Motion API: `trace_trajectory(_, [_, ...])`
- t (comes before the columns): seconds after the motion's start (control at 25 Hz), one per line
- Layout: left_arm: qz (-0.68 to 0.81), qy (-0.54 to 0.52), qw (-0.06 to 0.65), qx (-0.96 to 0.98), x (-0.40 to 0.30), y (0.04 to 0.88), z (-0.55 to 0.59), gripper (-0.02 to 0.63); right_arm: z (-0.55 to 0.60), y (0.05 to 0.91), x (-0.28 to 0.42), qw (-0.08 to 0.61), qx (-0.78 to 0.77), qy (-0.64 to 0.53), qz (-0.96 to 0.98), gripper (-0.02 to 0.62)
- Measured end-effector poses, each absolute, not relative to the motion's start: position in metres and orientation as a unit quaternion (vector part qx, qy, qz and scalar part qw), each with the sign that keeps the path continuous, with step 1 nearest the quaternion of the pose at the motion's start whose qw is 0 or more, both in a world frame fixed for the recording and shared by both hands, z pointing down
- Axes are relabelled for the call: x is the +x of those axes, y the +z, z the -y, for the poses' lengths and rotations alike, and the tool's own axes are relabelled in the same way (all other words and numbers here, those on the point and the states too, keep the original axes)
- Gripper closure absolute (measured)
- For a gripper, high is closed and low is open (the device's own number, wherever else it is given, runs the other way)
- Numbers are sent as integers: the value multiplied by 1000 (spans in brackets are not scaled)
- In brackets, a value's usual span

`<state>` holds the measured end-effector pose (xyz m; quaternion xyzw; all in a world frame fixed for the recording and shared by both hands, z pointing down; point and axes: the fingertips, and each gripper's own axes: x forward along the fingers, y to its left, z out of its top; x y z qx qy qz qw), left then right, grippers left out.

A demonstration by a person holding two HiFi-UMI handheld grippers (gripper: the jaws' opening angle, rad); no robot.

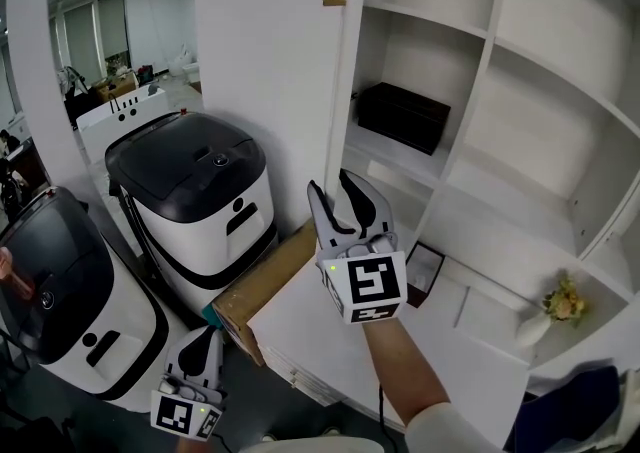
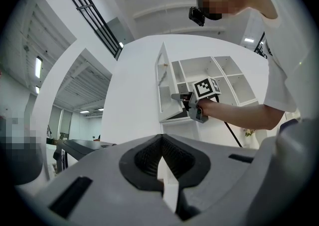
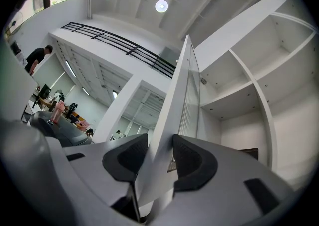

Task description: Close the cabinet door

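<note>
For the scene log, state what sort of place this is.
Probably an open-plan office or test lab, not a home. A white shelf cabinet with its cabinet door open stands beside two white appliances with dark lids. Desks with people around them lie beyond, under recessed ceiling lights.

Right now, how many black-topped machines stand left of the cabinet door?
2: the near machine beside the door, the left machine at the picture's edge. Others may be hidden.

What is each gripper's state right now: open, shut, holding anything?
Left gripper: shut, nothing between its jaws.
Right gripper: closed on the edge of the open cabinet door.
</note>
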<state>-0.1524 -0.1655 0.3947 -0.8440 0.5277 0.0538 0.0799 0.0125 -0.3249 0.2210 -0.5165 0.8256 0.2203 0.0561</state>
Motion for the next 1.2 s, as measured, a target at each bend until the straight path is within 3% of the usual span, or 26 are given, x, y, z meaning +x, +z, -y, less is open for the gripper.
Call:
trace_trajectory(0.56, [-514,51,77,-853,-108,400,167,601,336,221,108,63,-568,198,-797,505])
trace_trajectory(1.2, [-498,44,82,-862,-55,401,182,601,364,223,174,50,-577,190,-793,491])
